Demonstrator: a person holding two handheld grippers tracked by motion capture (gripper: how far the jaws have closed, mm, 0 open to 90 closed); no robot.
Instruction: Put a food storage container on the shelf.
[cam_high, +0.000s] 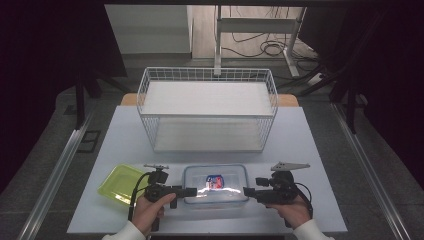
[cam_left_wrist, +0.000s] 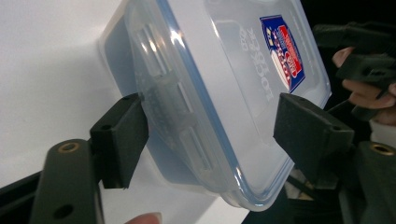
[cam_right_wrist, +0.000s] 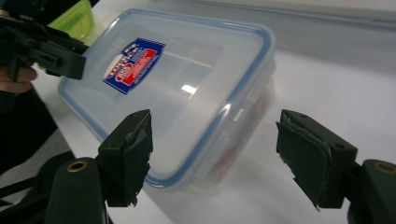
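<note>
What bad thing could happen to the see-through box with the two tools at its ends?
Both tools are open, so nothing grips the clear lidded box yet. The left tool and right tool sit at opposite short ends; if one shuts or lifts first, the box may tilt or slide on the smooth table. The jaws might also catch a side latch and pop the lid. A shove left could bump the green tray.

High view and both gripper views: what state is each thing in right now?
Clear container: lid on, flat on the table, a gripper at each short end.
Green tray: empty, lying left of the container.
Wire basket: upright, empty.
Left gripper: open, jaws straddling the container's end.
Right gripper: open, not gripping.
</note>
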